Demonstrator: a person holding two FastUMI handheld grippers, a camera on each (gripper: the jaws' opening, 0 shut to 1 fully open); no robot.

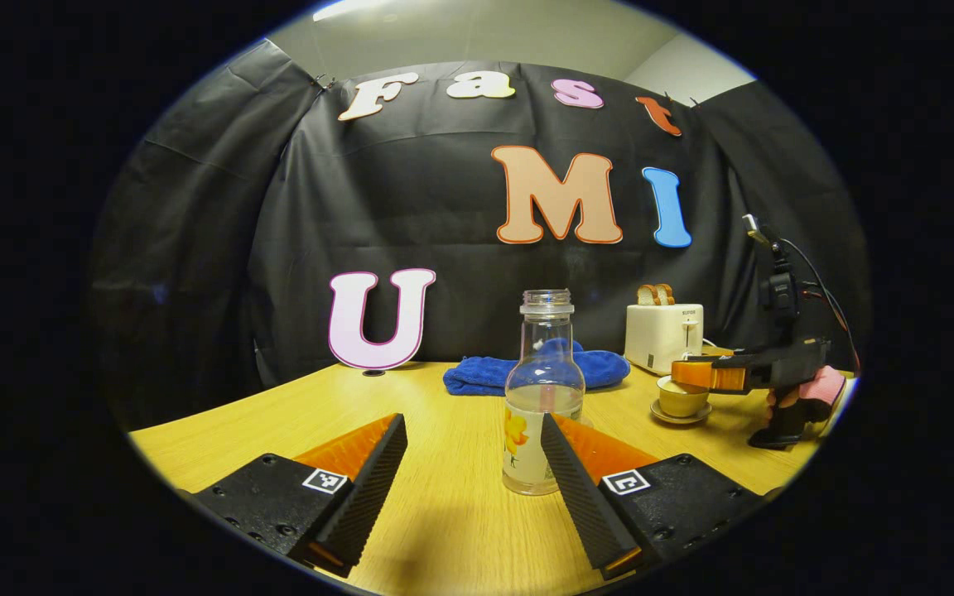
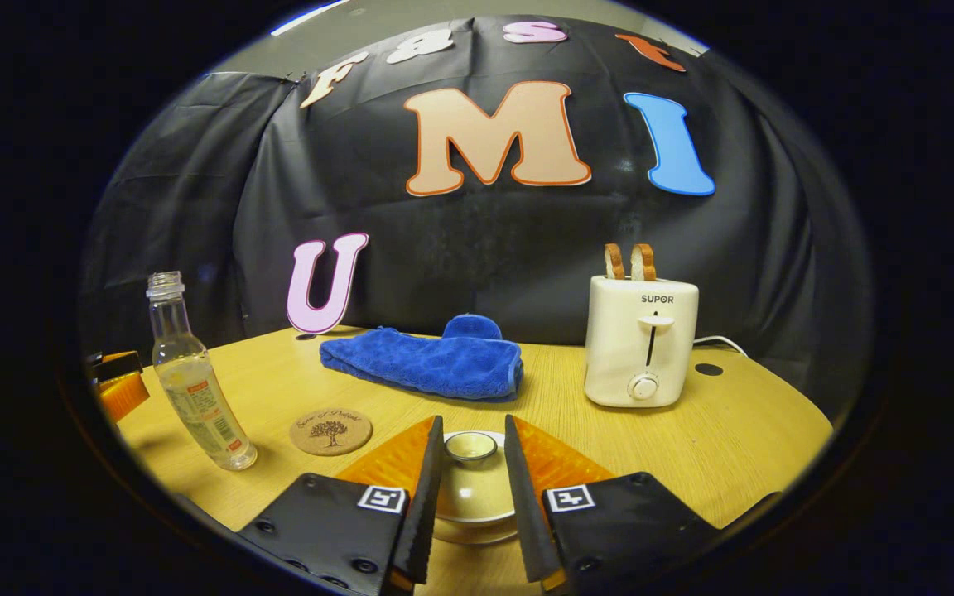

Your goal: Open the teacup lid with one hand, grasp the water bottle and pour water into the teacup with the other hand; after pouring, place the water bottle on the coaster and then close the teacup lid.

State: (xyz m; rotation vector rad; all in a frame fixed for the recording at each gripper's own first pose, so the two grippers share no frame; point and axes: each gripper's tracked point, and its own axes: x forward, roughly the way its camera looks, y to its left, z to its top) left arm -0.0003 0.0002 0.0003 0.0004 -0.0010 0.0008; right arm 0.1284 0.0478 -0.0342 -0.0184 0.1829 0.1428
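Observation:
A clear water bottle [image 1: 543, 389] without a cap, holding a little water, stands upright between the spread fingers of my open left gripper [image 1: 473, 426], close to the right-hand finger. In the right gripper view the bottle [image 2: 195, 389] stands at the left, with the round cork coaster [image 2: 330, 431] to its right. The teacup lid [image 2: 470, 488] sits on the cup, and my right gripper [image 2: 473, 424] is narrowed around its knob; whether the pads touch it is unclear. The left gripper view shows the teacup [image 1: 680, 399] on its saucer under the right gripper [image 1: 713, 374].
A folded blue towel [image 2: 427, 360] lies at the back of the wooden table [image 2: 734, 439]. A white toaster [image 2: 641, 343] with two slices of bread stands at the back right. A hand [image 1: 808, 393] holds the right gripper near the table's right edge.

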